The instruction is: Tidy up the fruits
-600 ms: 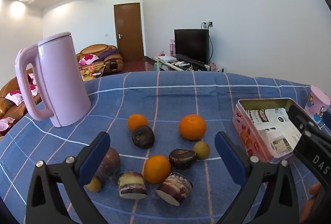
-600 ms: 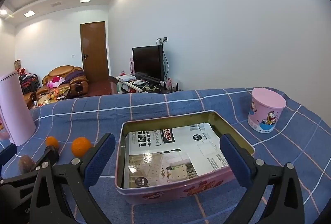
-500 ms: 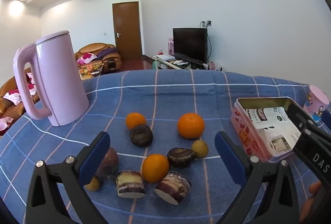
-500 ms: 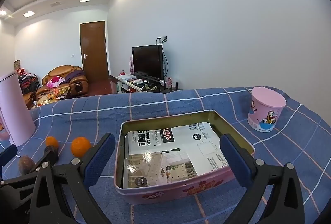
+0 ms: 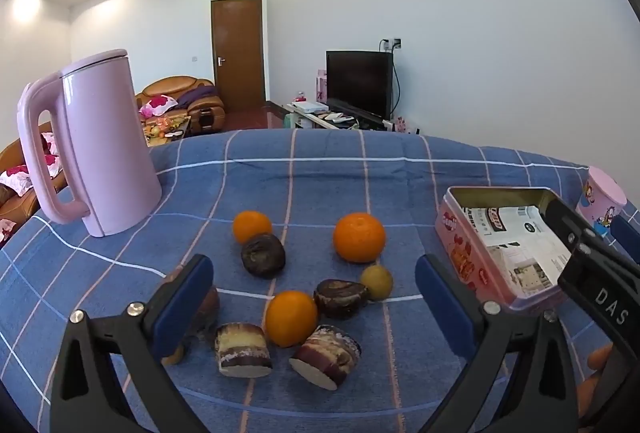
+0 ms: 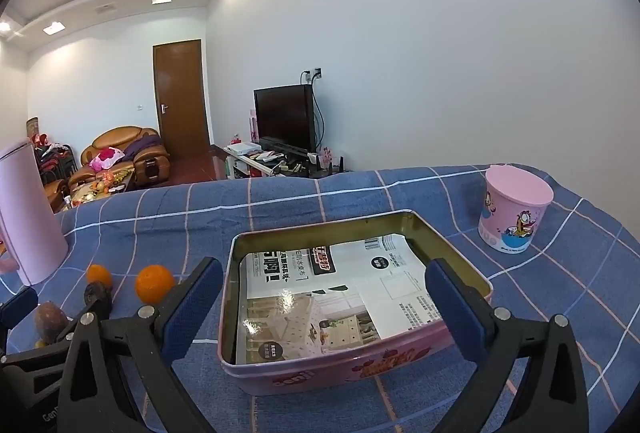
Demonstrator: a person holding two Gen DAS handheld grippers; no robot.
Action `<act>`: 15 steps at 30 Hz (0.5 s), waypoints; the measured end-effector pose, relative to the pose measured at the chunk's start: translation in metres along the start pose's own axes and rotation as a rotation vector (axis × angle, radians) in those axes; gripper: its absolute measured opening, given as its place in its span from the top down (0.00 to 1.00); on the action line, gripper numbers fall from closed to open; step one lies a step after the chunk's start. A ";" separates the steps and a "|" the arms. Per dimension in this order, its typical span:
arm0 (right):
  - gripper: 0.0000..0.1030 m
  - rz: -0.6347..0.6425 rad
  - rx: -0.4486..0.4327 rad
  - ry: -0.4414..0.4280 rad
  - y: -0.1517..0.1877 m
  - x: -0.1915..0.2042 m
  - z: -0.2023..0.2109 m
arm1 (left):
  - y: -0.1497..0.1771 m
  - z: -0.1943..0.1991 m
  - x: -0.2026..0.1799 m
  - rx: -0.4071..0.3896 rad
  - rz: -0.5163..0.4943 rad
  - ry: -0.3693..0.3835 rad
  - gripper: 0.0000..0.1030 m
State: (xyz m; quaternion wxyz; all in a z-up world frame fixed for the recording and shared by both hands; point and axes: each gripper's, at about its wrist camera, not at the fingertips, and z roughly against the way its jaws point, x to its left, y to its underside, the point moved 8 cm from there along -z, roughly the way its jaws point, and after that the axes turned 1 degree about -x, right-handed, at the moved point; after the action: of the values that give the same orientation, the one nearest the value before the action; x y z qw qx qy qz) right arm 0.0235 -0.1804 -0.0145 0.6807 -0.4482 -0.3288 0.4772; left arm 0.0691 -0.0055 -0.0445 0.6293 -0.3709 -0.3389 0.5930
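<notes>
Between the earlier frames and this one, the fruit cluster had slid slightly leftward and the pink kettle had edged further toward the left in the left wrist view; the right wrist view was nearly unchanged.

Blue checked tablecloth (image 5: 320, 189): covered the whole table surface, carrying every item listed.

Tall pink plastic kettle with handle (image 5: 108, 149): upright, far left, well apart from the fruit.

Rectangular pink metal tin with a printed paper lining (image 6: 344, 297): open-topped, no fruit inside, right of the fruit cluster; sat between the spread fingers of the right gripper (image 6: 324, 305), jaws wide apart, holding nothing.

Left gripper (image 5: 314, 299): jaws wide apart, empty, hovering over the near fruit.

Pink cartoon-printed paper cup (image 6: 516, 209): upright, beyond the tin on the right.

Large round orange (image 5: 359, 237): loose on the cloth, right side of the cluster.

Smaller orange (image 5: 252, 227): far left of the cluster, touching a dark brown wrinkled round fruit (image 5: 263, 255).

Third orange (image 5: 291, 318): centre front, between two cut cylindrical purple-and-cream pieces (image 5: 243, 349) (image 5: 326, 356).

Dark brown oblong piece (image 5: 341, 297): just beside a small yellow-green round fruit (image 5: 376, 281).

Brownish round fruit (image 5: 208, 307): mostly hidden behind the left finger.
</notes>
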 end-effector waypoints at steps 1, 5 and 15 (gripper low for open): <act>0.01 -0.001 0.002 -0.001 0.000 0.000 -0.001 | 0.000 0.000 0.001 0.000 0.000 0.002 0.00; 0.01 -0.001 0.003 -0.002 0.000 0.000 -0.002 | -0.001 0.000 0.002 0.000 0.001 0.001 0.00; 0.01 0.001 0.004 -0.002 0.001 0.000 -0.003 | 0.000 0.001 0.003 -0.001 -0.004 -0.003 0.00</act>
State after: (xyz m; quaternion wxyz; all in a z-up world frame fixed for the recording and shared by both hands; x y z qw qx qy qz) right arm 0.0258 -0.1809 -0.0163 0.6812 -0.4463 -0.3282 0.4786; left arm 0.0687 -0.0023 -0.0441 0.6298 -0.3697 -0.3406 0.5921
